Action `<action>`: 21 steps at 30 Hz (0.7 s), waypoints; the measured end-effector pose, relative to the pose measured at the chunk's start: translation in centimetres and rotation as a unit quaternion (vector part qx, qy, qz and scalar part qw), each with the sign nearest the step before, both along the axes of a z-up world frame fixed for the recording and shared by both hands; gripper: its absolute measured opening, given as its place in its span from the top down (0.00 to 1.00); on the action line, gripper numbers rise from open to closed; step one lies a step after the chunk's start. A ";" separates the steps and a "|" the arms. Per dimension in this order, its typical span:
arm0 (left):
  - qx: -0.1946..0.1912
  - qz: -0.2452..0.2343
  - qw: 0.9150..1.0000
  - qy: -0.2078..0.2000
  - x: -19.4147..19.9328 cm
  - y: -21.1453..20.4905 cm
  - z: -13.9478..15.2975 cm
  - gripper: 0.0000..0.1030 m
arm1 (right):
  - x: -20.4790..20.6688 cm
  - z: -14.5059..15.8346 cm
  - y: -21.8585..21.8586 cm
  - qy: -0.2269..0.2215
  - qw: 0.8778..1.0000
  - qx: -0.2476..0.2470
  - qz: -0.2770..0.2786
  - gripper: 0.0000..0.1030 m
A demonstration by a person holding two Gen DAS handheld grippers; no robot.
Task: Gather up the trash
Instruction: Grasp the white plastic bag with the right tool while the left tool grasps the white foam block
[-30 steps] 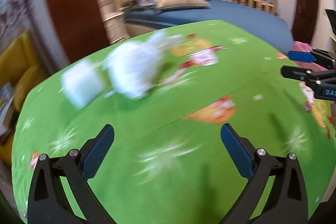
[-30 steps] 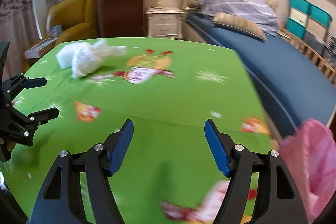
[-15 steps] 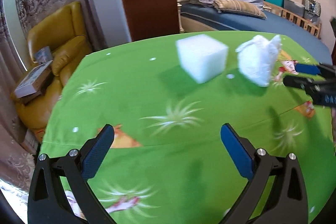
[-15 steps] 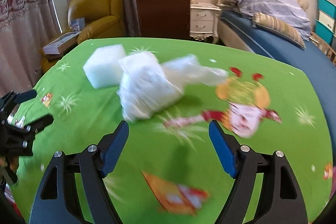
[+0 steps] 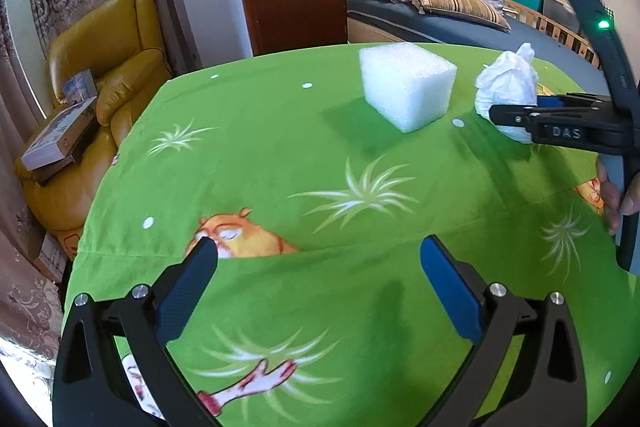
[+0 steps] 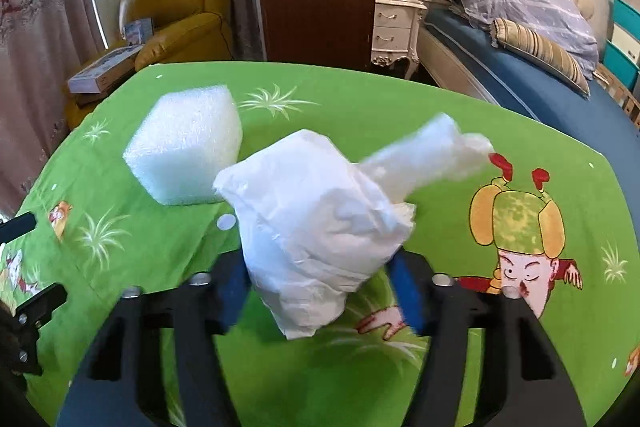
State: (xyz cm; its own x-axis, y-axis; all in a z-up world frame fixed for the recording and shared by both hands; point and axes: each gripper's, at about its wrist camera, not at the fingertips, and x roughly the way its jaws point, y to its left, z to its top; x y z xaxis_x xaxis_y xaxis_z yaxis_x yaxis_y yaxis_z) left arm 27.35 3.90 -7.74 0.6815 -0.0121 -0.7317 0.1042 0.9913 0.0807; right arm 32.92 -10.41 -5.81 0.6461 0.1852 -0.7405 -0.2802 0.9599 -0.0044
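So the right gripper [image 6: 320, 287] has its blue fingers [image 6: 406, 291] closing in around a crumpled white plastic bag [image 6: 316, 223], which sits right between them on the bench [image 6: 360, 99] with the green cartoon cloth. From here I can't tell for sure if the pads are pressing it yet. A white foam block [image 6: 188, 151] sits just beside the bag, to its left in the right wrist view. The left gripper [image 5: 318, 267] hangs over bare cloth, fingers [image 5: 188, 287] wide apart, nothing in them. Yellow armchair [image 5: 108, 67] and a bed [image 6: 540, 75] behind.
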 end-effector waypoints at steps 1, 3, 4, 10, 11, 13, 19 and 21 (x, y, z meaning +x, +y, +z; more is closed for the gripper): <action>0.000 -0.003 1.000 0.001 0.4 -0.5 0.0 0.05 | -0.4 0.1 -0.3 -0.008 1.000 -0.008 0.002 0.53; 0.000 -0.009 1.000 -0.001 1.0 -1.3 0.1 0.05 | -1.2 0.2 -1.0 -0.016 1.000 -0.018 0.008 0.55; -0.002 -0.014 1.000 -0.001 1.5 -1.9 0.2 0.05 | -1.5 0.2 -1.4 -0.014 1.000 -0.017 0.012 0.55; -0.024 -0.015 1.000 0.008 5.5 -5.4 0.2 0.05 | -3.6 0.0 -4.7 -0.017 1.000 -0.020 0.012 0.57; -0.024 -0.015 1.000 0.008 6.0 -5.9 0.2 0.05 | -3.9 0.1 -5.0 -0.017 1.000 -0.018 0.012 0.57; -0.017 -0.011 1.000 0.005 7.7 -7.4 0.1 0.05 | -4.5 0.1 -5.9 -0.018 1.000 -0.012 0.011 0.57; -0.034 0.022 0.999 0.010 12.2 -9.6 -0.1 0.05 | -5.0 0.2 -7.3 -0.014 1.000 0.007 0.005 0.57; -0.036 0.039 0.999 0.009 13.3 -9.9 -0.1 0.05 | -4.9 0.1 -7.3 -0.010 1.000 0.007 0.003 0.57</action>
